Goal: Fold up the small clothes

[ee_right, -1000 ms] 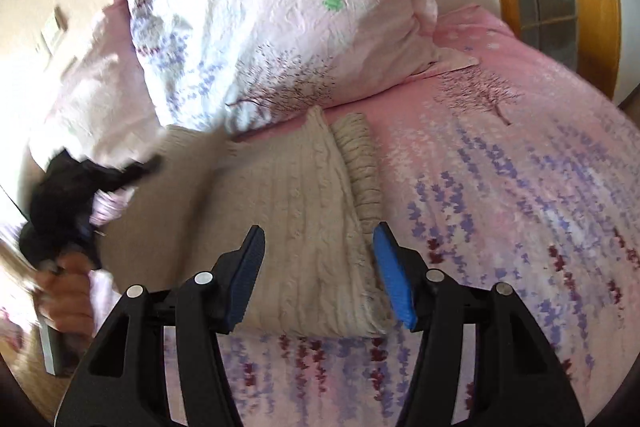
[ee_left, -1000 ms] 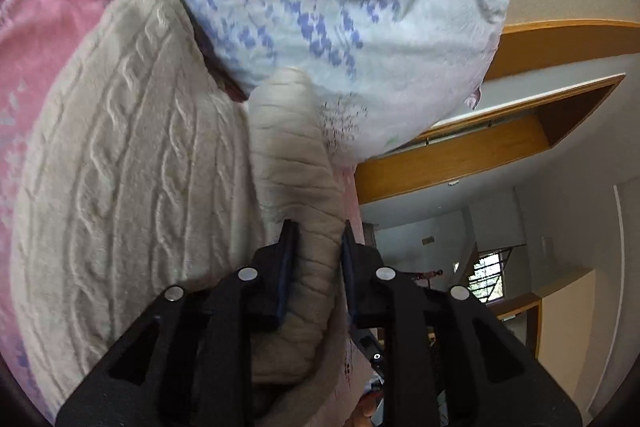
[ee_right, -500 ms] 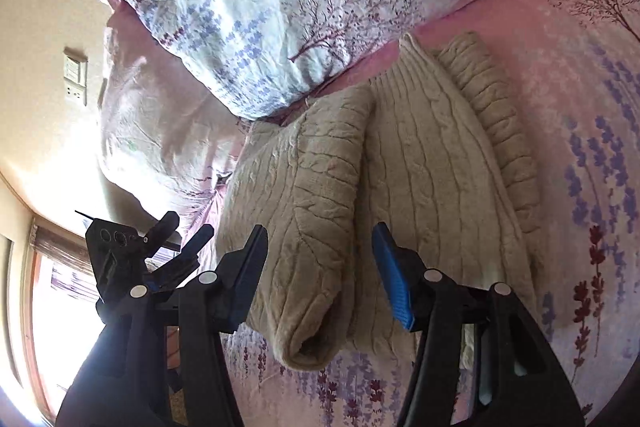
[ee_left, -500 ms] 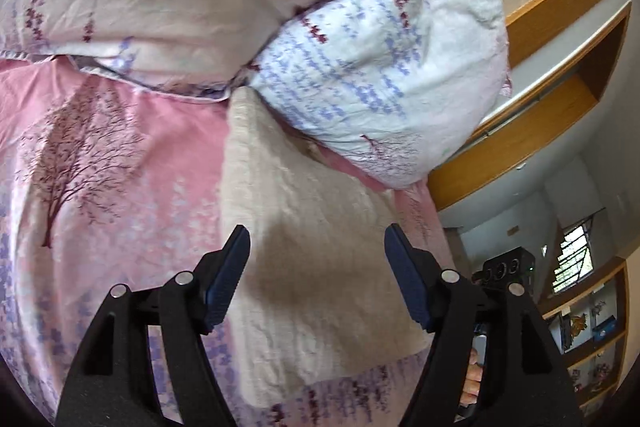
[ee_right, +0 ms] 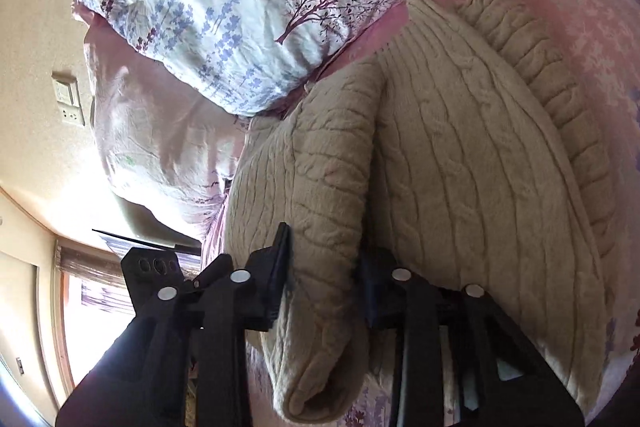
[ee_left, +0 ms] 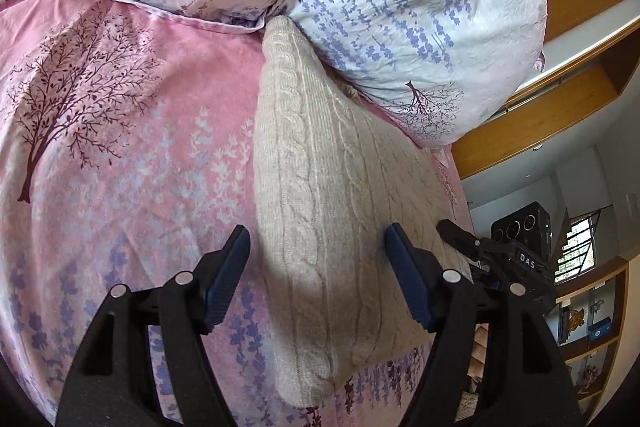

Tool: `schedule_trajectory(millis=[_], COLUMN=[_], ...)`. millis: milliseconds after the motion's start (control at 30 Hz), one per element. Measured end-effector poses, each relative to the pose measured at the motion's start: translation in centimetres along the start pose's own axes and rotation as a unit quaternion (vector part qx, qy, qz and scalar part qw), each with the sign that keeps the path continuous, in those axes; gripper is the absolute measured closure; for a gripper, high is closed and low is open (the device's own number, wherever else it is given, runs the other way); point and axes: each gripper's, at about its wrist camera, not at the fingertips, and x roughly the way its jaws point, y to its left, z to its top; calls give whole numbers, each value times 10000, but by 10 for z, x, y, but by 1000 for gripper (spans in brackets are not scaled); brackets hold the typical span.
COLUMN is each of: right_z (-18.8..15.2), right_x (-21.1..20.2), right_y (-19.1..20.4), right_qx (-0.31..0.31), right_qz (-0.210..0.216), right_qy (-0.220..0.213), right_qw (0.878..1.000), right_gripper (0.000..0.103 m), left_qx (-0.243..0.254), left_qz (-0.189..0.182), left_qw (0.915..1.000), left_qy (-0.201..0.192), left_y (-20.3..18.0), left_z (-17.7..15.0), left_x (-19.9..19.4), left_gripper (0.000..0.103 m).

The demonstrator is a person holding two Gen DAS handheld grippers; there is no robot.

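Note:
A cream cable-knit sweater (ee_left: 332, 211) lies folded on the pink floral bedspread (ee_left: 120, 155), its far end against the pillows. My left gripper (ee_left: 318, 275) is open and empty, its jaws hovering over the sweater's near part. In the right wrist view the sweater (ee_right: 472, 163) has a sleeve fold (ee_right: 324, 195) lying over its left side. My right gripper (ee_right: 324, 279) has its jaws closed in on the near end of that sleeve fold. The right gripper's body shows in the left wrist view (ee_left: 516, 251).
Two floral pillows (ee_left: 420, 3) stand at the head of the bed, touching the sweater. A wooden headboard (ee_left: 532, 131) is behind them. Shelves (ee_left: 588, 323) and a window lie beyond the bed's right edge. A wall switch (ee_right: 68, 103) shows in the right wrist view.
My left gripper let go of the sleeve, opened and pulled back. My right gripper moved in onto the folded sleeve and closed on it.

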Motion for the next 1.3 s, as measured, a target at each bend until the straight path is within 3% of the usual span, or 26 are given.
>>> schedule_trajectory(millis=[200, 333, 433, 500, 567, 633, 733, 867, 967, 1033, 1133, 1300], right_z=[-2, 1, -1, 0, 4, 4, -1, -1, -10, -5, 2, 7], right_x=[-18, -56, -90, -103, -99, -90, -95, -94, -111, -109, -96, -111], right_y=[39, 75, 75, 52, 15, -26, -39, -19, 2, -5, -35, -48], right_qx=[-1106, -1847, -2108, -1942, -1490, -994, -852, -1265, -1732, -1642, -1119, -490], right_qz=[-543, -936, -1308, -1647, -2061, -2211, -1828, -2056, -1846, -2159, -2197, -1504], right_qy=[-592, -1306, -1866, -2008, -1784, -1362, -1458, -1543, -1940, -1888, -1441, -1451], right_qw=[9906, 9696, 9506, 9460, 9505, 9606, 9685, 9581, 9478, 9438, 9583, 9767], right_gripper=[87, 88, 88, 88, 88, 88, 88, 87, 88, 88, 87, 77], left_qx=[-32, -15, 120, 212, 266, 269, 242, 241, 236, 271, 170, 78], left_qz=[-18, -203, -368, -401, -426, -444, -494, -476, -485, -460, -514, -611], left_qw=[10000, 9998, 9992, 9990, 9987, 9984, 9979, 9978, 9975, 9973, 9966, 9961], left_qy=[-45, -77, -63, 2, 100, 213, 343, 383, 463, 506, 625, 629], left_y=[-9, -21, -32, -38, -43, -47, -50, -58, -62, -63, -61, -56], left_z=[3, 5, 3, 0, -2, -5, -8, -9, -12, -15, -17, -21], left_x=[3, 4, 7, 12, 19, 27, 36, 48, 54, 55, 60, 63], left_gripper=[32, 30, 27, 27, 27, 28, 28, 33, 34, 34, 34, 42])
